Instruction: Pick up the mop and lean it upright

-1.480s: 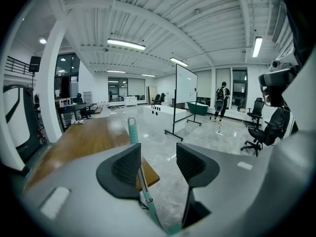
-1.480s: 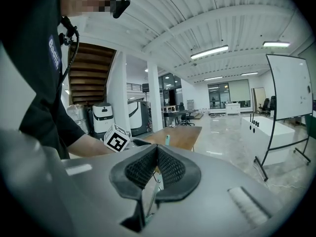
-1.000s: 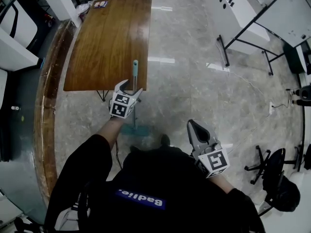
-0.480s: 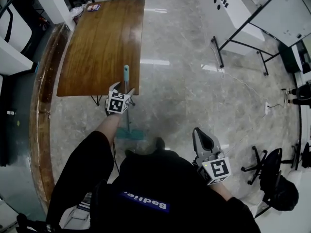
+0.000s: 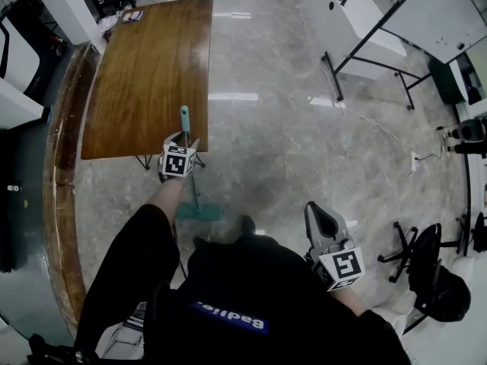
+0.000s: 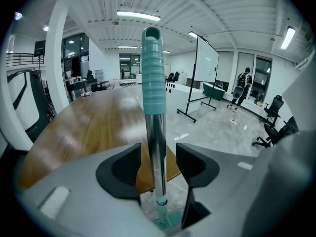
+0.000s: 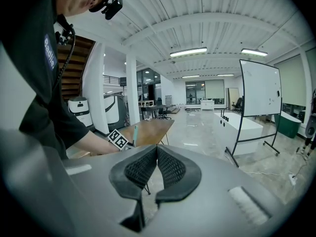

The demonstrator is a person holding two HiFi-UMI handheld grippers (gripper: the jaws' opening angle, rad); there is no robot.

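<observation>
A brown wooden counter (image 5: 144, 74) stands on a grey marble floor (image 5: 289, 150). A small printed item (image 5: 133, 15) lies at the counter's far corner. Well to the right of the counter are a whiteboard on a wheeled frame (image 7: 259, 100) and a black office chair (image 5: 426, 268).

The mop (image 6: 157, 142) stands steeply upright at the counter's near edge. Its teal mop head (image 5: 199, 213) rests on the floor just in front of that edge, beside the counter's legs (image 5: 144, 162). Its ribbed teal grip (image 6: 152, 68) rises above the counter top. Whether the shaft touches the counter's edge cannot be told.

The left gripper (image 5: 183, 141) sits at the near edge of the counter, with the counter top directly behind it. Its fingers (image 6: 123, 169) have just been closing. They stand apart on either side of the metal shaft, and a gap shows between the shaft and the right-hand pad.

The right gripper (image 5: 319, 215) hangs over the bare floor, well apart from the counter and the mop. Its fingers (image 7: 140, 169) are together at the tips and hold nothing.
</observation>
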